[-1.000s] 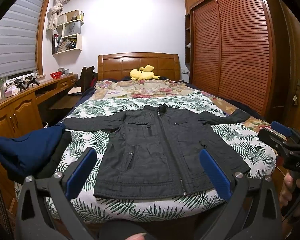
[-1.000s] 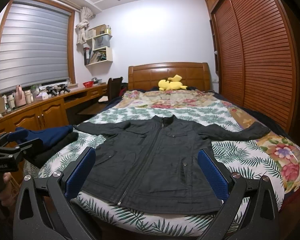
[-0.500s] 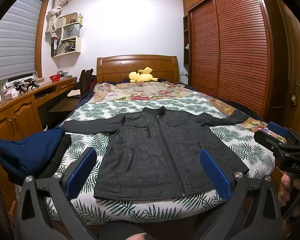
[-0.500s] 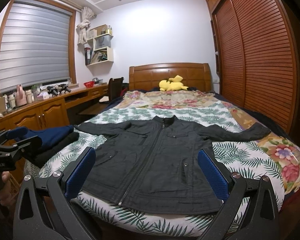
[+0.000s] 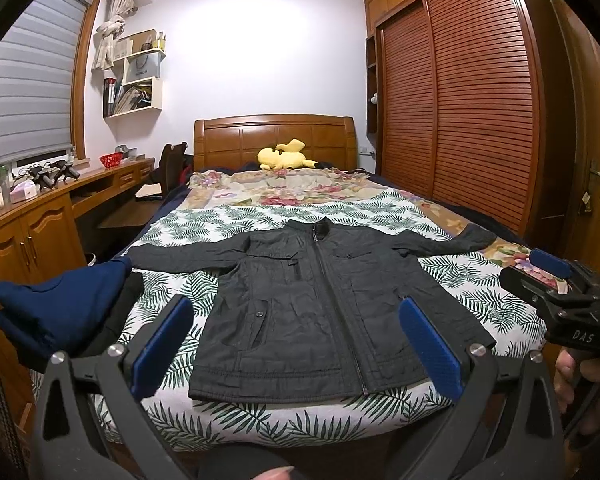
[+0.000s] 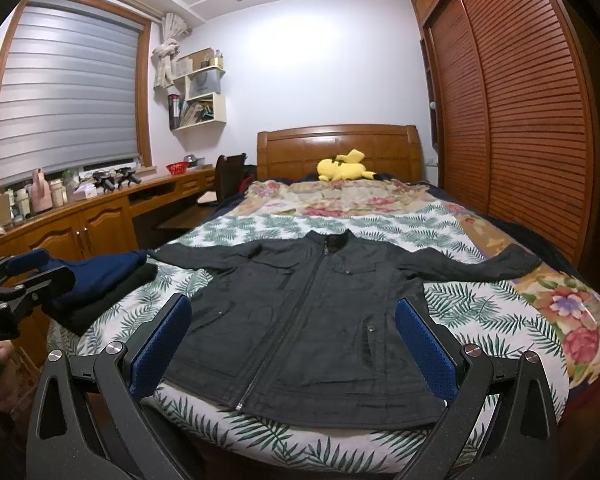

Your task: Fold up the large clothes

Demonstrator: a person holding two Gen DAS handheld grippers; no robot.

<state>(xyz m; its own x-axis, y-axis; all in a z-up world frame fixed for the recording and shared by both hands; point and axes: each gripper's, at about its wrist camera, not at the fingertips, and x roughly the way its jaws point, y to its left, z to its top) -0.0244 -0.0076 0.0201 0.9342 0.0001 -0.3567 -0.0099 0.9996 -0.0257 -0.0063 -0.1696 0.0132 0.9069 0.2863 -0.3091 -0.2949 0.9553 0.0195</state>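
Black fabric fills my left wrist view: one jacket (image 5: 320, 308) lies flat on the bed (image 5: 260, 424), zipped, front up, both sleeves spread out to the sides, its hem near the foot edge. My left claw (image 5: 292, 344) hangs above that edge with its two blue pads (image 5: 160, 344) spread wide, released, nothing between them. At the right edge I see my right claw (image 5: 556, 280) from the side, a hand (image 5: 580, 388) on its handle; from here I cannot tell how far its jaws stand apart. On the bed's left corner sits one stack of two folded garments: a navy one (image 5: 60, 304) on top of a black one (image 5: 112, 328), just beside the jacket's sleeve end. One yellow plush toy (image 5: 284, 156) rests by the headboard. One red basket (image 5: 111, 159) stands on the desk; I cannot tell what it holds. Wall shelves (image 5: 136, 80) hold books and a bag.

From my right wrist view, the same single jacket (image 6: 312, 320) lies between my right claw's (image 6: 288, 344) two blue pads (image 6: 424, 344), which are wide apart and grasp nothing. My left claw (image 6: 36, 268) shows at the left edge, in front of the navy garment (image 6: 104, 276) and the black one (image 6: 108, 300) under it. One plush toy (image 6: 342, 168) lies at the headboard, and several bottles (image 6: 40, 194) line the desk under the window.
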